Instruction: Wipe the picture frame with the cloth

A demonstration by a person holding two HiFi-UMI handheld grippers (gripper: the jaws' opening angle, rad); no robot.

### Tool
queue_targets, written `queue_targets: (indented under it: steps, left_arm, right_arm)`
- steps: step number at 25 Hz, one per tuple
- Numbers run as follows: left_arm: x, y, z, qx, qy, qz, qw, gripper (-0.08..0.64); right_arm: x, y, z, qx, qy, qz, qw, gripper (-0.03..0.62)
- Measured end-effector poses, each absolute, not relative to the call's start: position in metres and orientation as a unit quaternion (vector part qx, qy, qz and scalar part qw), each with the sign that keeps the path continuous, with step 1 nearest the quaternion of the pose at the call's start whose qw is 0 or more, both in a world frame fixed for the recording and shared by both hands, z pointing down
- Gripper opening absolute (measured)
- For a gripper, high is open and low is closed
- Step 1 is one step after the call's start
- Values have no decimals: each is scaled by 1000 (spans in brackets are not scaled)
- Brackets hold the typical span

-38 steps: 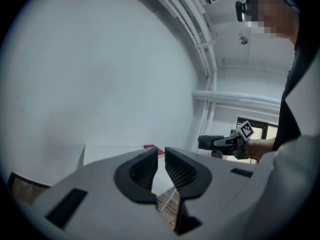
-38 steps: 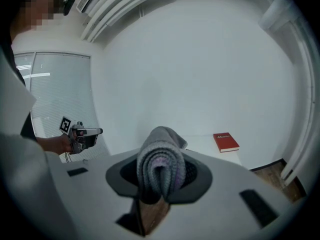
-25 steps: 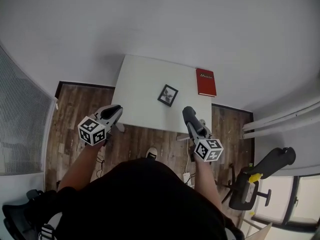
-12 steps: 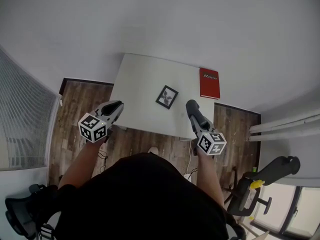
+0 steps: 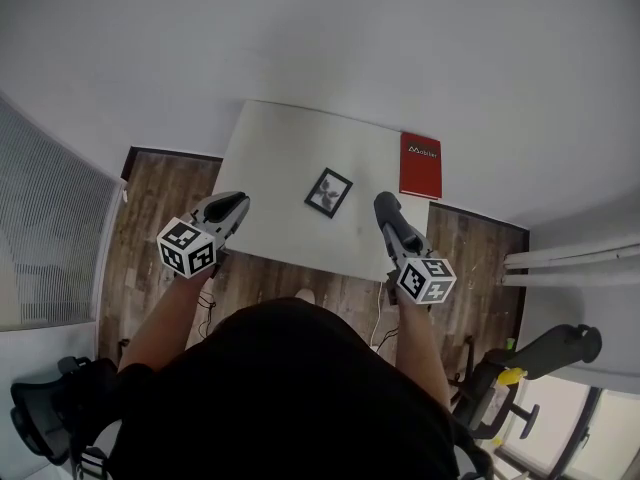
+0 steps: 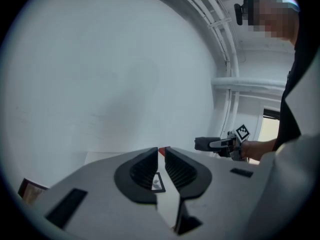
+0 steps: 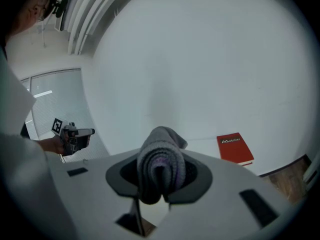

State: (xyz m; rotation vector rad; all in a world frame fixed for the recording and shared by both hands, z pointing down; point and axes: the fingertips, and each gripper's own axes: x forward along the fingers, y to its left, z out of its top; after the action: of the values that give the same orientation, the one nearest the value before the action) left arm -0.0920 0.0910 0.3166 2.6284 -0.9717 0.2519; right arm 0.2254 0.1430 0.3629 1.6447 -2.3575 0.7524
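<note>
A small black picture frame (image 5: 328, 192) lies flat in the middle of the white table (image 5: 270, 158). My right gripper (image 5: 385, 206) hovers over the table's near right edge, shut on a folded grey cloth (image 7: 160, 156) that bulges out between its jaws. My left gripper (image 5: 236, 202) is at the near left edge, jaws shut with only a thin slit and nothing held. Through that slit in the left gripper view I see part of the frame (image 6: 158, 182). Both grippers stand short of the frame, one on each side.
A red book (image 5: 420, 165) lies at the table's far right corner, also seen as the red book (image 7: 234, 148) ahead of the cloth. A white wall rises behind the table. Wooden floor (image 5: 160, 208) flanks it, and a chair (image 5: 500, 388) stands at my right.
Both grippers have moved forward toward the table, now reaching over its near edge. The table and frame sit nearer in view. Jaws unchanged.
</note>
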Motion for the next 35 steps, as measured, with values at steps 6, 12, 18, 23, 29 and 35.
queue_targets:
  steps: [6, 12, 18, 23, 29, 35]
  left_arm:
    - [-63, 89, 320, 925, -331, 90, 162, 51]
    - [-53, 77, 326, 925, -329, 99, 161, 51]
    - [-45, 66, 338, 928, -316, 106, 167, 51]
    - [-37, 41, 345, 932, -303, 102, 169, 51]
    - [-34, 12, 347, 940, -279, 106, 168, 51]
    - [-39, -21, 361, 938, -276, 112, 176, 51]
  right_arm:
    - [243, 132, 364, 547, -794, 253, 80, 101]
    - [254, 126, 365, 546, -794, 253, 81, 101]
    - [258, 116, 369, 552, -789, 256, 88, 101]
    - [260, 98, 366, 558, -785, 250, 96, 101]
    - [264, 71, 362, 573, -774, 248, 106, 101]
    - [261, 37, 366, 581, -767, 247, 114, 103]
